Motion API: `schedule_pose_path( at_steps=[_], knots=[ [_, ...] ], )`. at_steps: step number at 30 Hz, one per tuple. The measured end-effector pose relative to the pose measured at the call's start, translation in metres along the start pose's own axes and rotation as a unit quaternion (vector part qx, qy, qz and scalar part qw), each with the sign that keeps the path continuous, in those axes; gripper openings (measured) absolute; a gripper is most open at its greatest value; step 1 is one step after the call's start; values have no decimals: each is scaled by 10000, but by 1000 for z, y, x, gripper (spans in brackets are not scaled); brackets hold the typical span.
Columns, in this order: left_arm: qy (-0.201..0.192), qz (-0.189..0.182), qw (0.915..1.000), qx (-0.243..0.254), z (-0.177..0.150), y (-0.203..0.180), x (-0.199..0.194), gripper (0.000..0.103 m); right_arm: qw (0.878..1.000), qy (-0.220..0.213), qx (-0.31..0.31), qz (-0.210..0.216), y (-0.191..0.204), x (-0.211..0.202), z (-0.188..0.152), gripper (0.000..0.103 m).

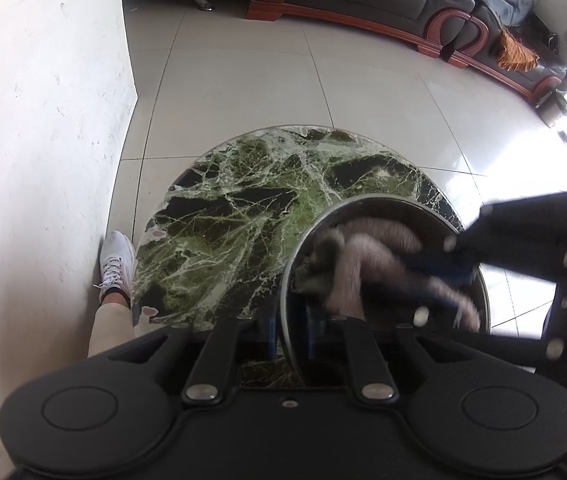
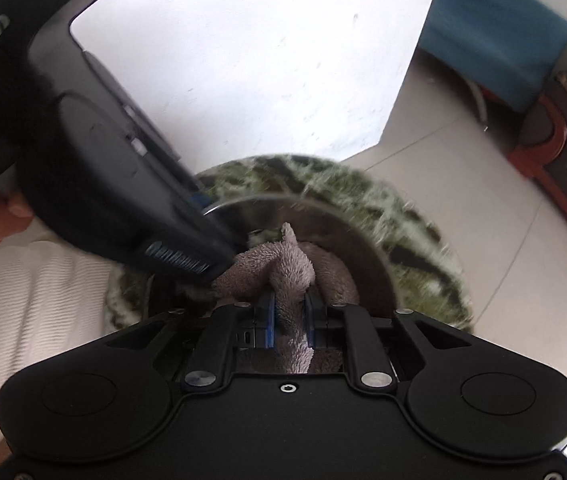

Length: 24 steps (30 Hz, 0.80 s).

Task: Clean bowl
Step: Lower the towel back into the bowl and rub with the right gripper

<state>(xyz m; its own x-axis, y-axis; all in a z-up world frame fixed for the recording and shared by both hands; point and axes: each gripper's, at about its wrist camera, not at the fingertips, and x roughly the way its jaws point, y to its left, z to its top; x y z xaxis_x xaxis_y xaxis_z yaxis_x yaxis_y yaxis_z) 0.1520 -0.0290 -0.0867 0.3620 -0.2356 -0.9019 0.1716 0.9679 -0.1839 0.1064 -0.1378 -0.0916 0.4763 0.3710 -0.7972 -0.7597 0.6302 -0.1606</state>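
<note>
Pinching the steel bowl (image 1: 383, 216) by its thin, probably slippery rim on the marble table (image 1: 243, 208), left gripper (image 1: 289, 320) steadies it; right gripper (image 2: 291, 312) clamps a soft cloth (image 2: 283, 268) inside.

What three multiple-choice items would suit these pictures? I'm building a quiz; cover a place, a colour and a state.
1. Where is the pink cloth?
A. on the floor
B. inside the metal bowl
C. on the sofa

2. What colour is the round marble table?
A. green and black
B. plain white
C. red

3. What is the left gripper doing?
A. standing wide open
B. holding a spoon
C. gripping the bowl's rim

Key: B, the cloth lies within the bowl's rim; A, green and black veined stone; C, its fingers straddle the rim, closed on it.
</note>
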Motion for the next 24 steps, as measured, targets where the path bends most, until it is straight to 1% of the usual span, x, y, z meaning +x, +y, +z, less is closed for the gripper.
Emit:
schedule_pose_path(
  at_steps=[3,7,10,14,16,18,20,24],
  knots=[
    [-13,-4,10000,-20,-1,1,1,13,9999,4,-80,-135,-5,0,3,14],
    [-20,-18,10000,-57,-5,9,-2,13,9995,210,-40,-211,-4,3,-4,14],
    [-15,-30,10000,-61,-4,10,-2,14,9988,364,325,-37,-6,4,-11,16],
    [-10,-33,10000,-57,-5,11,-2,14,9952,422,793,384,-8,4,-15,16],
    [-14,-27,10000,-42,-5,11,-2,14,9944,395,834,519,-6,2,-16,16],
    [-12,-26,10000,-31,-5,11,-2,14,9950,318,748,580,-4,1,-14,16],
    [-7,-29,10000,-26,-5,11,-2,14,9972,136,549,483,-4,-1,-9,16],
    [-1,-34,10000,-37,-5,12,-3,14,9996,6,292,65,-11,-6,-1,16]
  ],
)
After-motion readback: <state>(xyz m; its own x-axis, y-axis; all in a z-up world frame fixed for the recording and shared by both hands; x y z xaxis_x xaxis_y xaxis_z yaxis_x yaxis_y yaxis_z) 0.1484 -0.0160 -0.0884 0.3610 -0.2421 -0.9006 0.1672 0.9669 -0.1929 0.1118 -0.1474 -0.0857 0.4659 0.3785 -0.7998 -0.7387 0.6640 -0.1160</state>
